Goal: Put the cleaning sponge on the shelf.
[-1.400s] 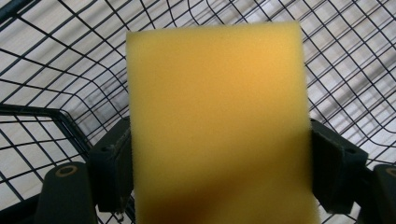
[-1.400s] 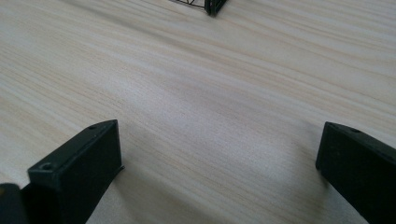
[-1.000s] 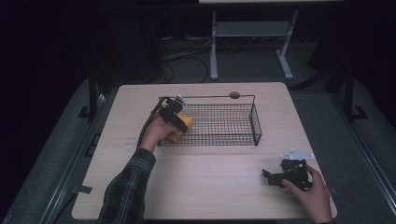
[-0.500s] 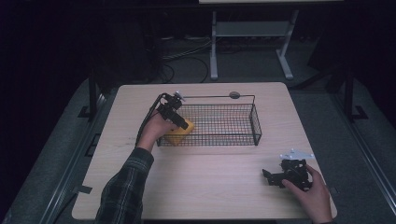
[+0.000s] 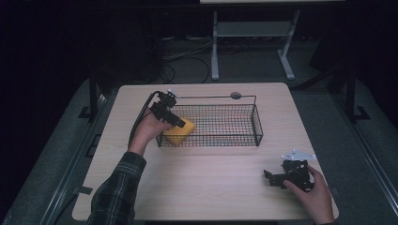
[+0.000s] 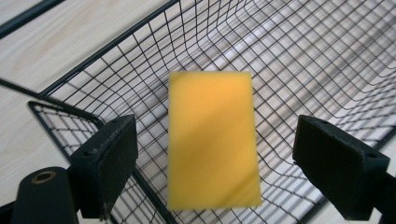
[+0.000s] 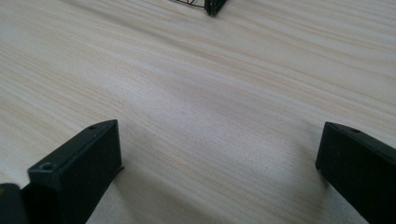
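Left hand-held gripper (image 6: 215, 154) hangs over the wire basket's (image 5: 234, 126) left end, jaws wide apart, yellow sponge (image 6: 212, 140) lying inside below; right hand-held gripper (image 5: 274, 177) rests on the surface (image 5: 211, 178), jaws apart

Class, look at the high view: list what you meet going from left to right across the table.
Left gripper → yellow sponge in the left end of the wire basket → right gripper, resting near the table's right front corner.
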The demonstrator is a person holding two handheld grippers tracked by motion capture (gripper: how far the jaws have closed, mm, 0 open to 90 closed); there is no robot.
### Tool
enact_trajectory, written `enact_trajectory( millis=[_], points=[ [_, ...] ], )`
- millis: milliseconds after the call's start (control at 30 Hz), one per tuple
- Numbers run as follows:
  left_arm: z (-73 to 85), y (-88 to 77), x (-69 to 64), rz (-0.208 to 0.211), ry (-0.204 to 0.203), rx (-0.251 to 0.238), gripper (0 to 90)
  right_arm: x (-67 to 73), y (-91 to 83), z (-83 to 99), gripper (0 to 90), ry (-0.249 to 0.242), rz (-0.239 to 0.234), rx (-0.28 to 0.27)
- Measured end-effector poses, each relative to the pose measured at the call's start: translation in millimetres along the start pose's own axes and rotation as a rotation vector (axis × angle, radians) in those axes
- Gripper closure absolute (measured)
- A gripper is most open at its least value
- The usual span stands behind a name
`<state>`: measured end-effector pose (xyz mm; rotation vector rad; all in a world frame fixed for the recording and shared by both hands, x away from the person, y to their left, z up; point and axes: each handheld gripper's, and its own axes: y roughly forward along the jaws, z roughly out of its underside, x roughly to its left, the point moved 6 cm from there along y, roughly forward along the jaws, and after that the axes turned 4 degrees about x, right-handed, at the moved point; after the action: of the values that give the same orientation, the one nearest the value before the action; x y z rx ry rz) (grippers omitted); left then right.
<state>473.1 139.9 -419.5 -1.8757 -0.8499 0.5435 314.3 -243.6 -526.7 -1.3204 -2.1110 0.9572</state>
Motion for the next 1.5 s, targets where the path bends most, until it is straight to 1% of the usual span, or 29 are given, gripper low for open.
enact_trajectory(
  millis=[233, 333, 367, 467, 500, 533, 633, 700, 833, 867, 933, 1000, 1033, 1067, 1100, 1167, 1300, 1367, 1467, 1500],
  points=[
    [17.4, -21.6, -3.9, 0.003, 0.000, -0.047, 13.7, 0.1, 0.2, -0.3, 0.0, 0.000, -0.001, 0.002],
    [25.6, -27.6, -3.6, -0.005, 0.005, -0.055, 13.7, 0.1, 0.2, -0.3, 0.0, 0.000, -0.001, 0.001],
    [28.9, -29.4, -4.3, -0.005, -0.001, -0.062, 13.7, 0.1, 0.2, -0.3, 0.0, 0.000, -0.001, 0.002],
    [40.7, -35.5, -4.7, -0.010, 0.000, -0.073, 13.7, 0.1, 0.2, -0.3, 0.0, 0.000, -0.001, 0.002],
    [40.7, -35.5, -4.7, -0.010, 0.000, -0.073, 13.7, 0.1, 0.2, -0.3, 0.0, 0.000, -0.001, 0.002],
    [48.0, -39.3, -4.9, -0.014, -0.006, -0.083, 13.7, 0.1, 0.2, -0.3, 0.0, 0.000, -0.001, 0.001],
    [60.4, -43.6, -5.8, -0.020, -0.012, -0.091, 13.8, 0.1, 0.2, -0.3, 0.0, 0.000, -0.001, 0.002],
    [69.4, -44.7, -7.3, -0.027, -0.016, -0.096, 13.8, 0.1, 0.2, -0.3, 0.0, 0.000, -0.001, 0.002],
    [88.1, -44.3, -11.5, -0.029, -0.019, -0.098, 13.8, 0.0, 0.2, -0.3, 0.0, -0.001, 0.000, 0.001],
    [88.1, -44.3, -11.5, -0.029, -0.019, -0.098, 13.8, 0.3, 0.1, -0.2, 0.0, 0.002, -0.001, 0.003],
    [99.5, -44.4, -12.6, -0.044, -0.015, -0.104, 13.8, 0.2, 0.2, -0.3, 0.0, 0.000, -0.002, 0.002],
    [107.5, -44.8, -14.9, -0.050, -0.013, -0.118, 13.8, 0.1, 0.2, -0.3, 0.0, -0.002, -0.002, 0.002],
    [107.5, -44.8, -14.9, -0.050, -0.013, -0.118, 13.8, 0.1, 0.2, -0.3, 0.0, -0.002, -0.002, 0.002],
    [114.4, -45.8, -17.2, -0.053, -0.009, -0.132, 13.8, 0.0, 0.2, -0.3, 0.0, -0.001, -0.001, 0.001],
    [117.9, -45.8, -17.9, -0.059, -0.009, -0.138, 13.8, 0.0, 0.2, -0.3, 0.0, -0.001, -0.001, 0.001],
    [125.3, -45.7, -18.7, -0.074, -0.002, -0.139, 13.8, 0.0, 0.2, -0.3, 0.0, -0.001, -0.001, 0.001],
    [141.0, -42.6, -20.9, -0.075, -0.009, -0.145, 13.8, 0.0, 0.2, -0.3, 0.0, -0.001, -0.001, 0.001],
    [148.2, -41.0, -21.7, -0.080, -0.002, -0.147, 13.8, 0.0, 0.2, -0.3, 0.0, -0.001, -0.001, 0.001],
    [162.0, -37.1, -23.3, -0.078, -0.017, -0.147, 13.8, 0.0, 0.2, -0.3, 0.0, -0.001, -0.001, 0.001],
    [162.0, -37.1, -23.3, -0.078, -0.017, -0.147, 13.8, 0.0, 0.2, -0.3, 0.0, -0.001, -0.001, 0.001]
  ],
)
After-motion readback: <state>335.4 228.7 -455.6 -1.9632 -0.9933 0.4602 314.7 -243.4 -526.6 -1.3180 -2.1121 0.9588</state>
